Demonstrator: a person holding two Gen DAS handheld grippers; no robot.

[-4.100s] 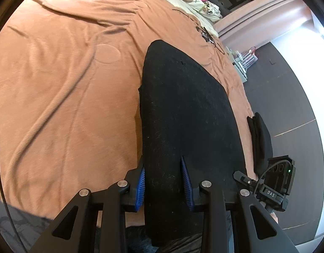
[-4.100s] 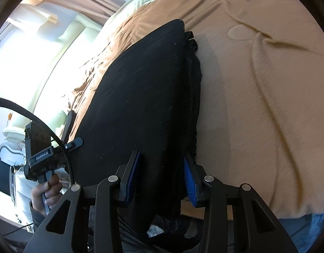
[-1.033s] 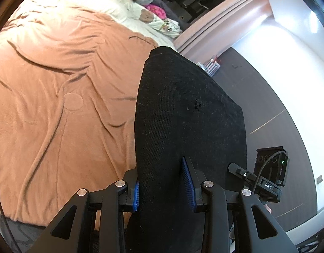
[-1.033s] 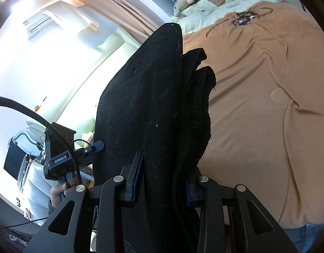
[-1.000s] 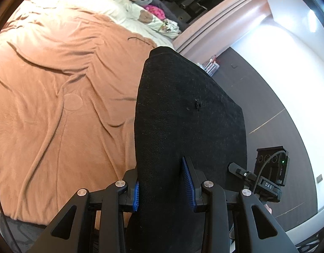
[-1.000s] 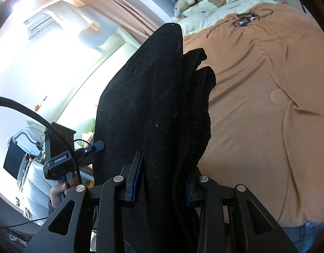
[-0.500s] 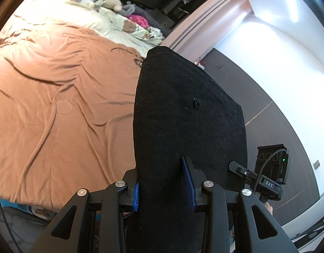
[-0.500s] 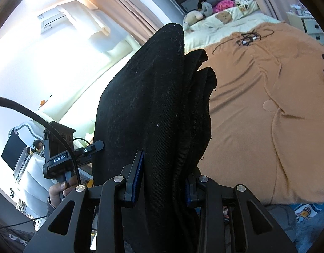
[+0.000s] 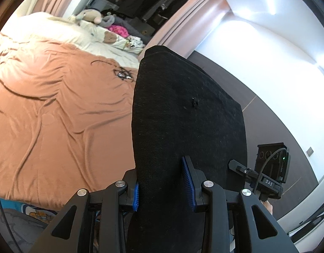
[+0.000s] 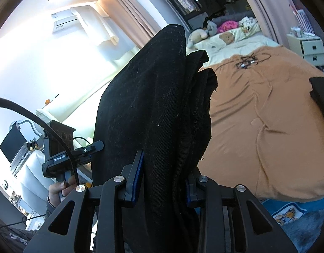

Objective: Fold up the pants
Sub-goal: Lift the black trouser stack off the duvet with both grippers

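The folded black pants [image 9: 183, 113] are held up in the air, off the bed, stretched between both grippers. My left gripper [image 9: 163, 186] is shut on one end of the fold, its blue pads pressing the cloth from both sides. My right gripper [image 10: 163, 179] is shut on the other end of the black pants [image 10: 149, 97], where several layers bunch up and cover the right pad. The right gripper's body [image 9: 269, 175] shows at the right of the left wrist view. A hand holds the left gripper's body [image 10: 60, 156] at the left of the right wrist view.
The bed with its orange-brown blanket [image 9: 48, 109] lies below and ahead, with a tangled black cable [image 9: 122, 73] on it and soft toys [image 9: 90, 16] by the pillows. A second dark garment [image 10: 322, 97] lies at the bed's right edge. White drawers [image 10: 309, 48] stand beside the bed.
Both grippers have lifted the pants off the bed and kept rising and pulling back. More of the room and the bed's near edge now show.
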